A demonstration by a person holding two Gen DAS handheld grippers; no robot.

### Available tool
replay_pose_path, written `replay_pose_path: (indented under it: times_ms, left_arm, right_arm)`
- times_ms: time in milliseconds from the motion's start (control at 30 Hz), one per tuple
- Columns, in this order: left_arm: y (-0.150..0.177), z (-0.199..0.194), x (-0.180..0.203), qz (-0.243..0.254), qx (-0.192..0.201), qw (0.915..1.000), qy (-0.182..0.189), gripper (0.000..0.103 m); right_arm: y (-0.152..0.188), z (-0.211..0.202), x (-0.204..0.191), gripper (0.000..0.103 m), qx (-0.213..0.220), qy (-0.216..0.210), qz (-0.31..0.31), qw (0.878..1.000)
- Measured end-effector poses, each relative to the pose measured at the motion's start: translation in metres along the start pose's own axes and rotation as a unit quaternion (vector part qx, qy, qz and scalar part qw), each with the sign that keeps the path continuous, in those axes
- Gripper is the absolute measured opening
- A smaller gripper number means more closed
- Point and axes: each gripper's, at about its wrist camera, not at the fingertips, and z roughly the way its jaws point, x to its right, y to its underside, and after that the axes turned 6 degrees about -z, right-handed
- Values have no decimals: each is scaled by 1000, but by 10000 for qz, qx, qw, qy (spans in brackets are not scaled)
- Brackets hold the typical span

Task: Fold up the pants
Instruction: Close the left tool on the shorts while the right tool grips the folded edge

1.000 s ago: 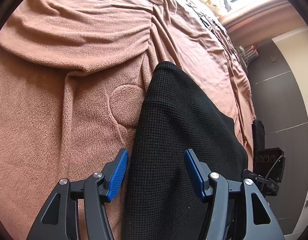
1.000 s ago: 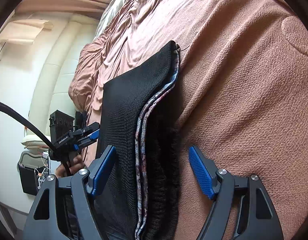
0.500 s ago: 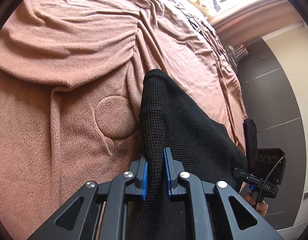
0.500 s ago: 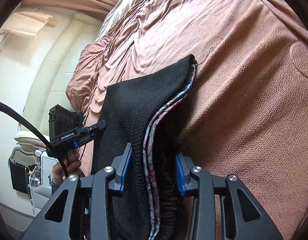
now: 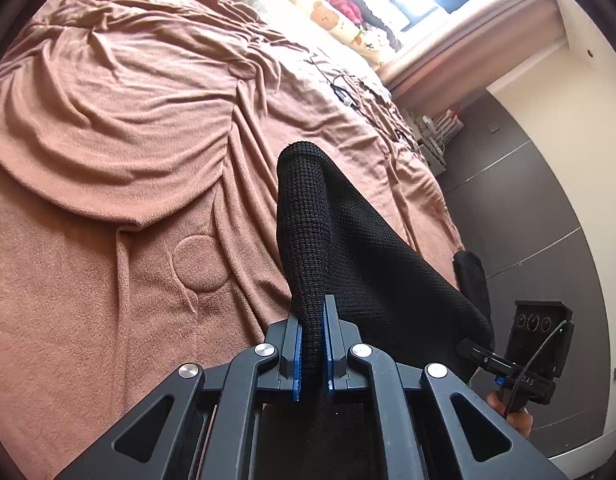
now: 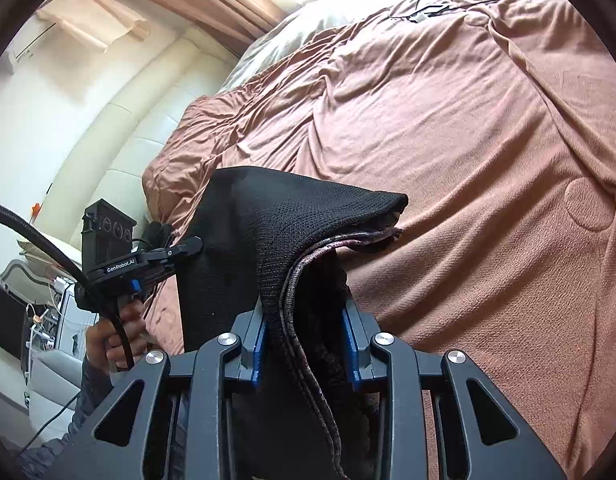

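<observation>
The left tongs [image 5: 311, 344] pinch one narrow fold of the black pants [image 5: 348, 248], raised above the brown bed blanket [image 5: 128, 168]. The right tongs [image 6: 306, 344] clamp the thicker layered edge, showing a patterned lining [image 6: 308, 264].

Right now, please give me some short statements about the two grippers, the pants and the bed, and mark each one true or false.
1. The left gripper has its jaws shut on the black knitted pants. True.
2. The right gripper is open and holds nothing. False: it clamps a thick stack of pants layers.
3. The pants lie above a brown fleece blanket. True.
4. The pants lie fully flat. False: the gripped edges are raised.
5. The blanket is smooth. False: it is wrinkled.
</observation>
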Motion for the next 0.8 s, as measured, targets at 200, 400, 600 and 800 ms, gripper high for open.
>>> replay_pose_path:
  times_ms: [200, 400, 600, 800]
  left_arm:
    - [3, -39, 21, 142, 375, 9991, 153, 9]
    - [5, -83, 40, 231, 737, 9967, 264, 9]
    - [9, -128, 58, 390, 1072, 9930, 304, 8]
    - [16, -178, 62, 448, 1389, 9887, 337, 8]
  right_arm:
    - [6, -31, -31, 27, 308, 12, -338, 9990]
    - [13, -64, -65, 27, 595, 12, -684, 9959]
    - [19, -94, -101, 27, 782, 8, -1014, 9918]
    - [21, -108, -140, 27, 898, -3, -1333, 9870]
